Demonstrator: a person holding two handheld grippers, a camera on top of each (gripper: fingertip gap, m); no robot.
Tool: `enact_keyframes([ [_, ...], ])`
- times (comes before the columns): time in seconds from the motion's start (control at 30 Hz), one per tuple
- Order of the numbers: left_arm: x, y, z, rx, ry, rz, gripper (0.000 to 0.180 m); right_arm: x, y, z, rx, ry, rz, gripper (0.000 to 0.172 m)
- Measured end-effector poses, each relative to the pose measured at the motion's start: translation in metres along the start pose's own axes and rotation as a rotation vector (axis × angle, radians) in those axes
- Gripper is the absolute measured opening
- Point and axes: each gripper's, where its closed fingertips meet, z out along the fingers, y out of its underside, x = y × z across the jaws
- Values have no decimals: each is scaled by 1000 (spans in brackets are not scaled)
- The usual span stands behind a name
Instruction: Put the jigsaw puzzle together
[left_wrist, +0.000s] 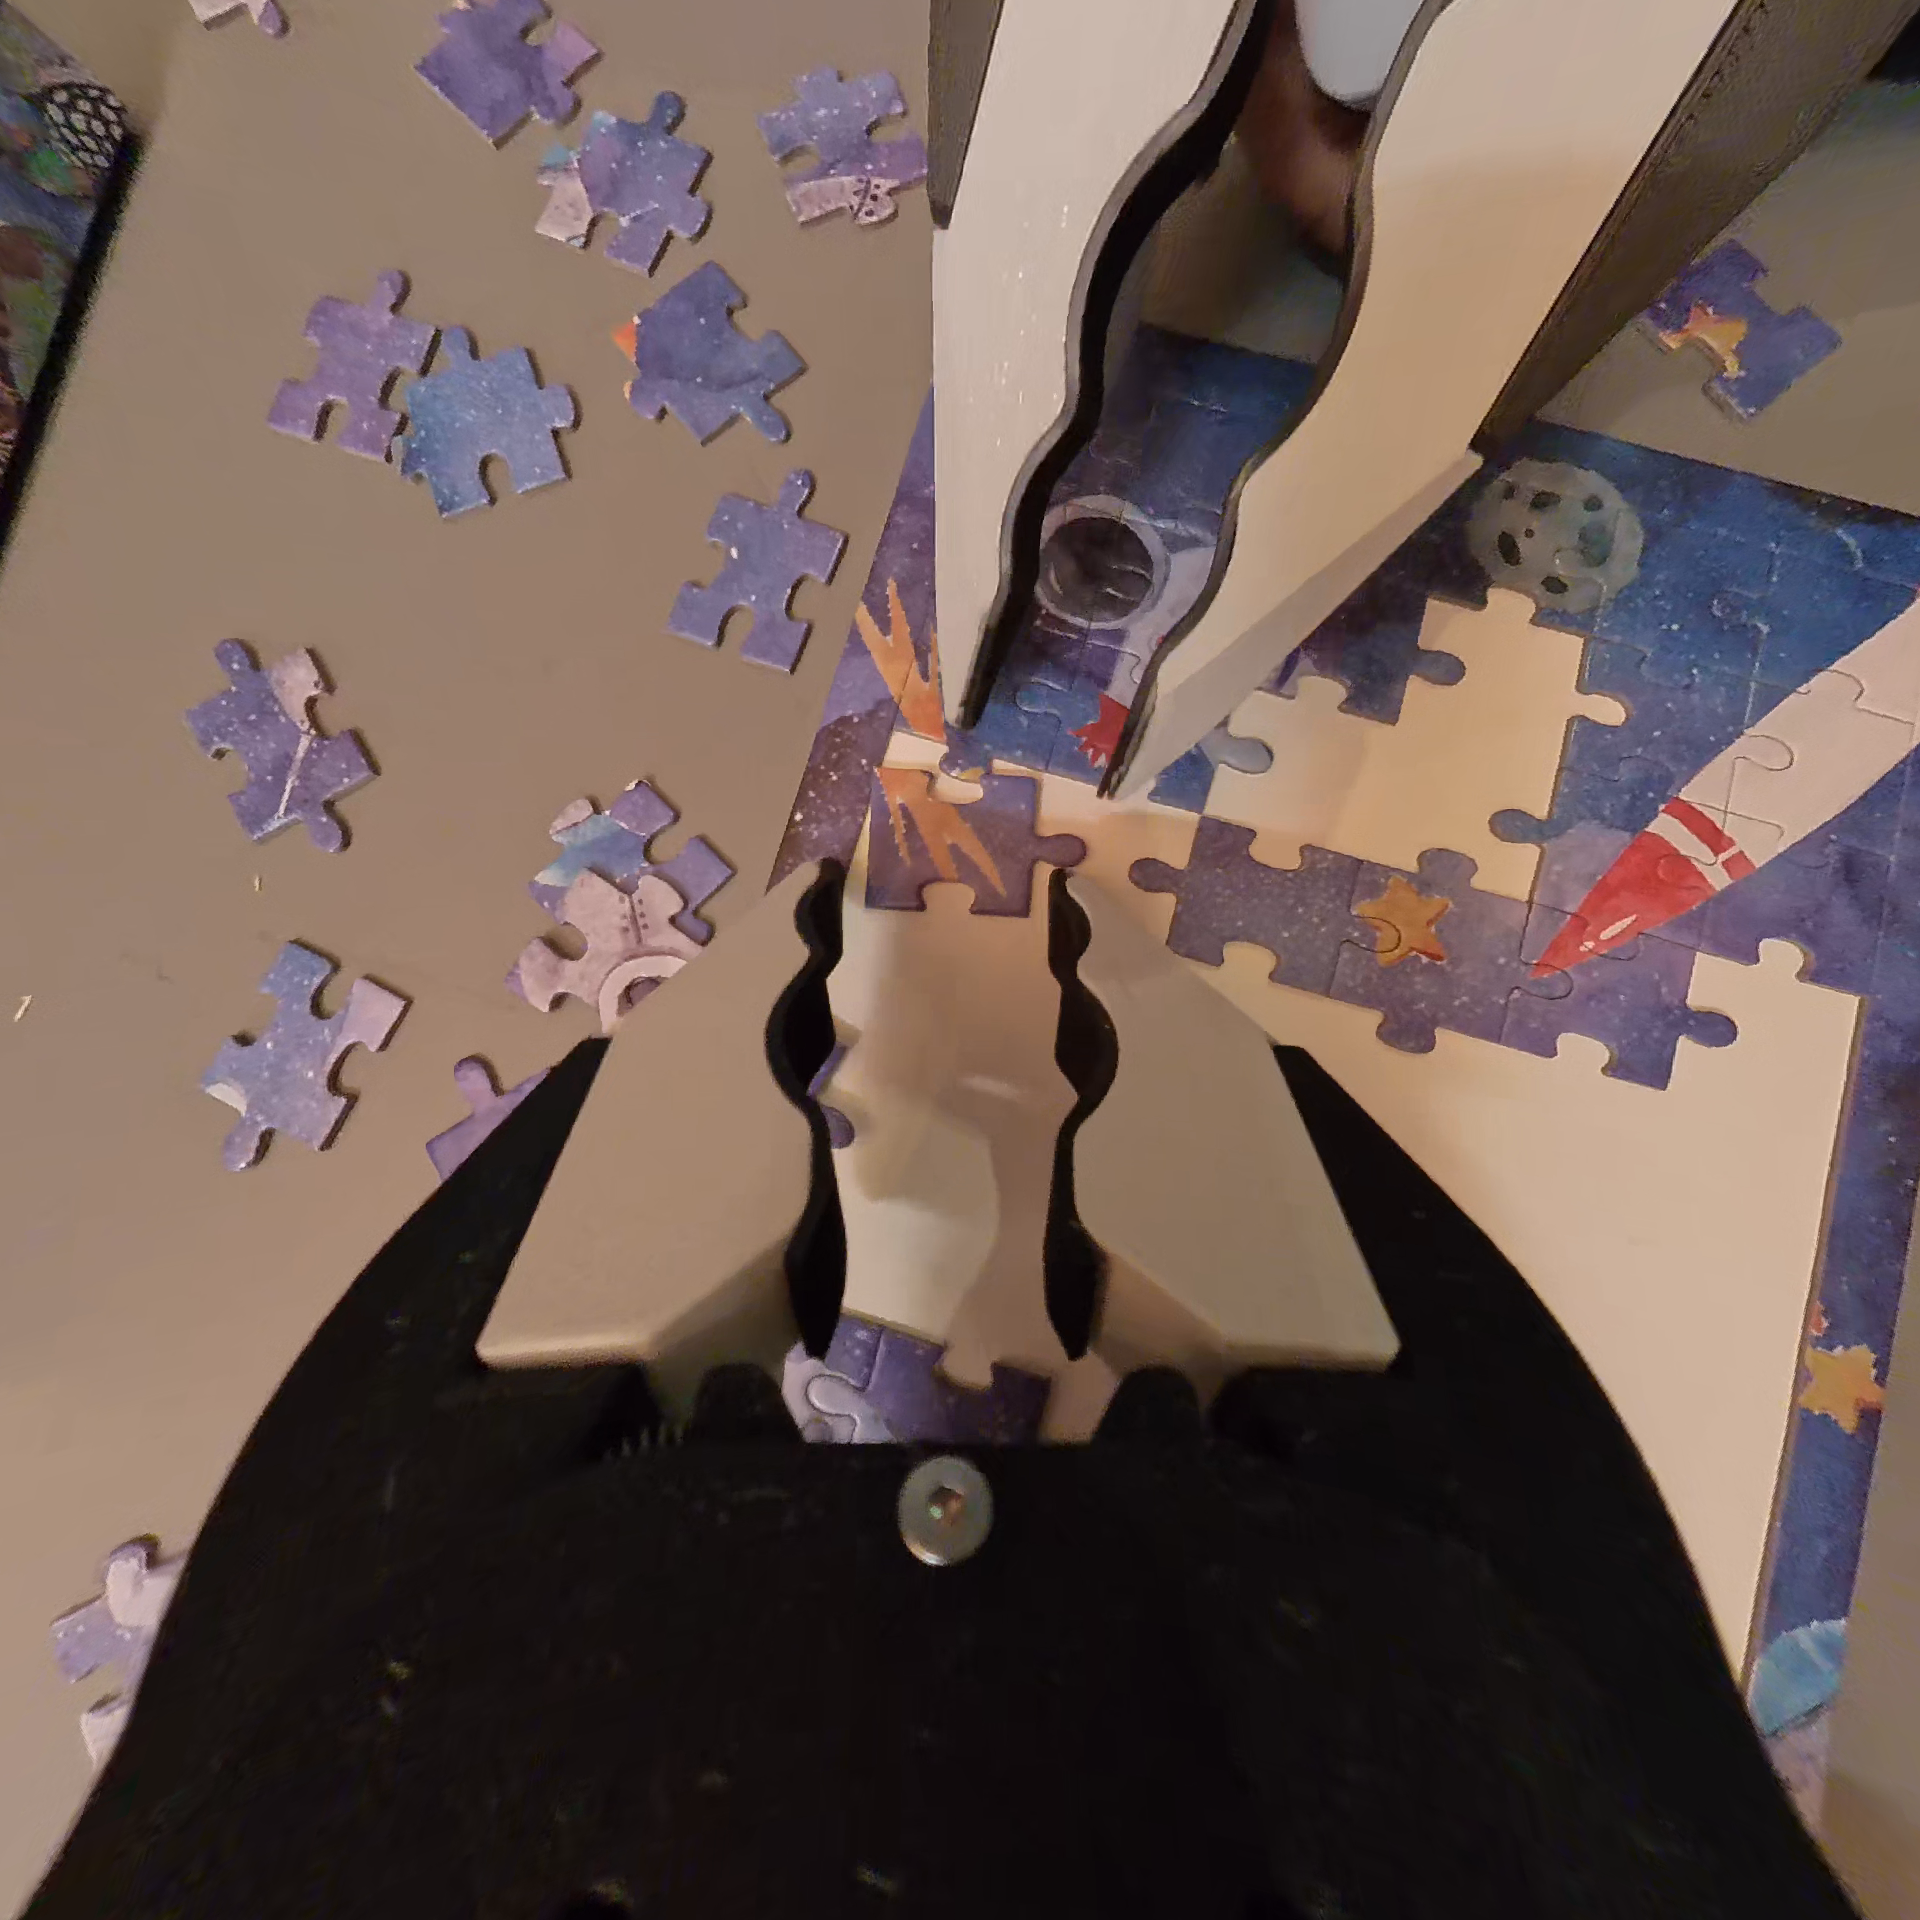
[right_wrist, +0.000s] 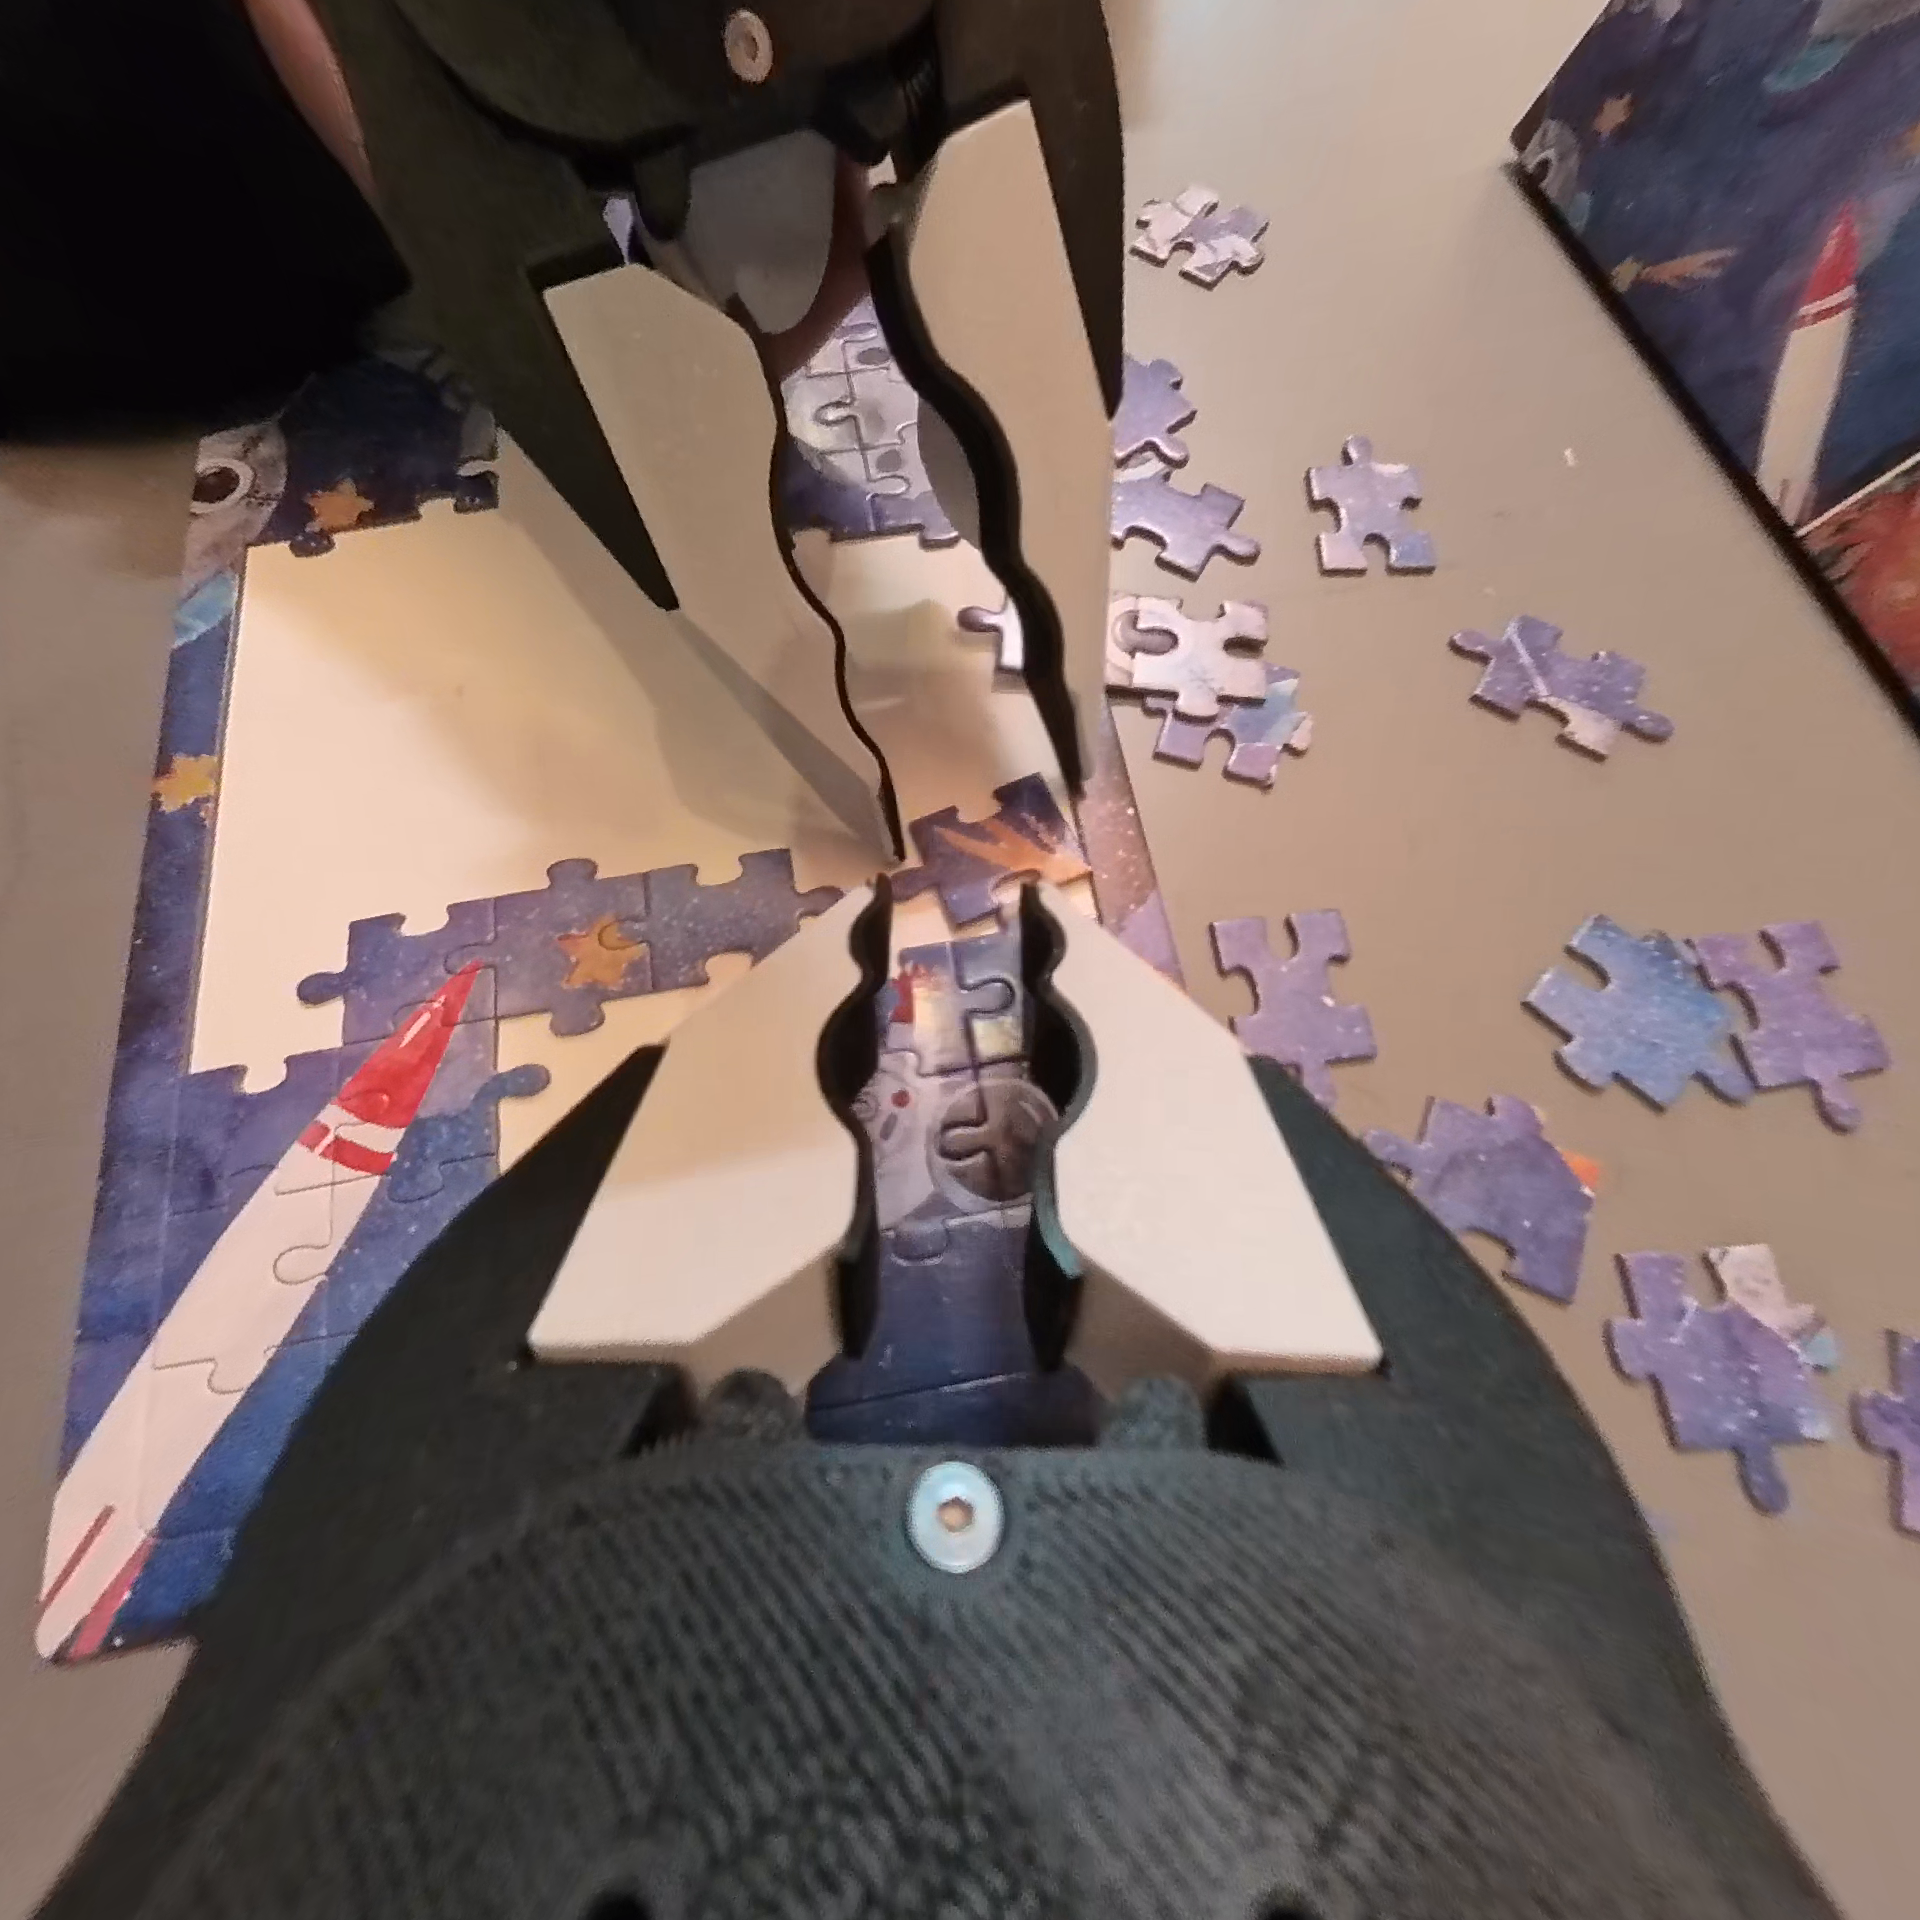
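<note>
While both grippers flank the comet piece (left_wrist: 961, 842) at the puzzle tray (left_wrist: 1558, 1299) corner, keep tips low and nudge gently. L gripper (left_wrist: 940, 883): fingers moderately apart, nothing held. R gripper (right_wrist: 951, 894): narrower gap, nothing held. R view alone shows the box lid (right_wrist: 1745, 312); L view alone shows the grey moon (left_wrist: 1553, 530).

Warm dim indoor light | soft shadows under claws | fisheye edge stretch | slight motion blur

Likely a home tabletop (left_wrist: 208, 831), strewn with jigsaw pieces (left_wrist: 478, 426).
</note>
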Motion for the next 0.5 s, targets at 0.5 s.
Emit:
enact_keyframes([
  [0.5, 7, -3, 2, 18, 28, 19, 22, 6, 0, -3, 5, 30, -3, 23],
])
